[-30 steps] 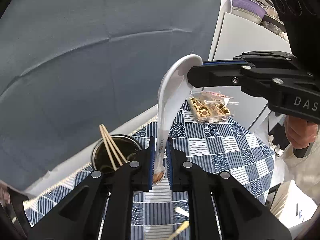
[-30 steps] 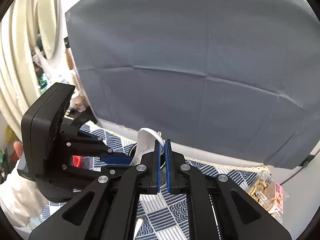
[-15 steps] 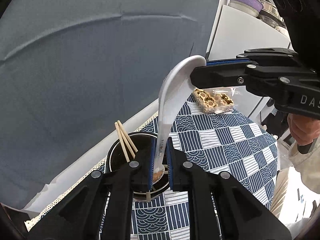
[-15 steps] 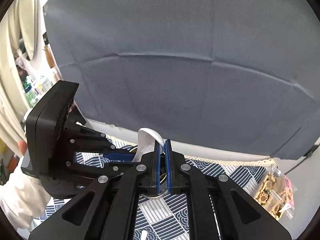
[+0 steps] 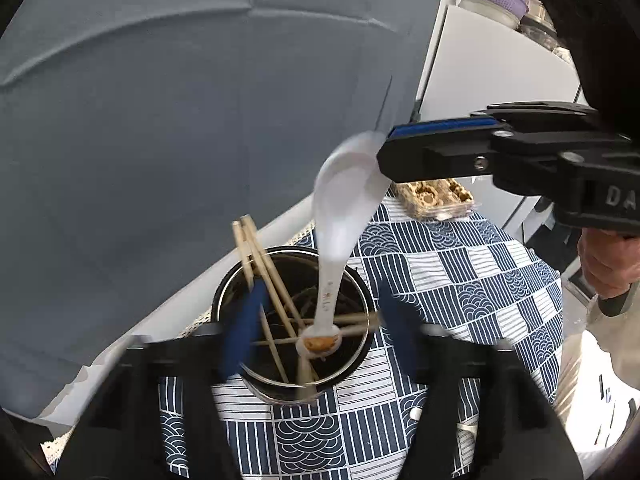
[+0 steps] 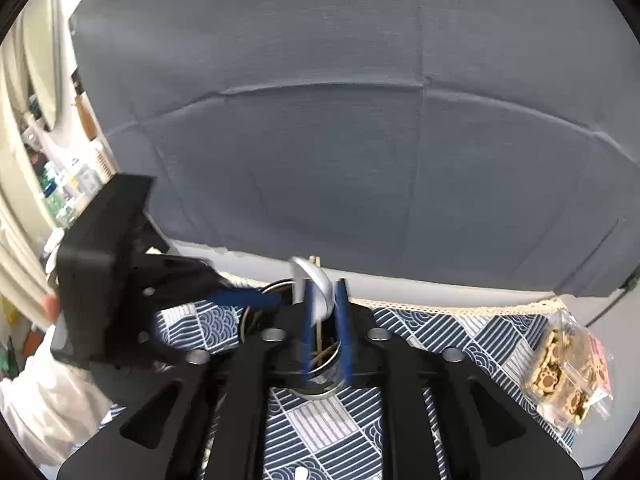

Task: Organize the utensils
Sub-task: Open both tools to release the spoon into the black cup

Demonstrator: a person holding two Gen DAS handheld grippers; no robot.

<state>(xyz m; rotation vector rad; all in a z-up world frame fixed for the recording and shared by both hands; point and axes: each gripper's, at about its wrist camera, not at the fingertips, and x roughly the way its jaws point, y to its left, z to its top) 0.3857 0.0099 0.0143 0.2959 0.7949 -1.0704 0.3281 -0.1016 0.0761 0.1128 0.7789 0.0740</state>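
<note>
A white ceramic spoon (image 5: 340,216) stands handle-down over the round metal utensil holder (image 5: 356,372), which holds several wooden chopsticks (image 5: 260,256). My left gripper (image 5: 316,332) is open, its blurred blue pads (image 5: 242,332) wide apart on either side of the spoon's handle end. My right gripper (image 6: 325,320) is open too, its pads (image 6: 307,328) apart around the spoon bowl (image 6: 316,284), above the holder (image 6: 332,376). The right gripper's finger (image 5: 440,148) shows by the spoon bowl in the left wrist view; the left gripper shows at the left of the right wrist view (image 6: 240,298).
The table has a blue and white patterned cloth (image 5: 460,280). A clear packet of biscuits (image 5: 436,196) lies at the far edge, also seen in the right wrist view (image 6: 568,368). A grey fabric backdrop (image 6: 340,140) hangs behind. A white cabinet (image 5: 500,60) stands at the right.
Both grippers were shut on the spoon and have opened. The spoon's handle has dropped toward the holder, which is now nearer and centred.
</note>
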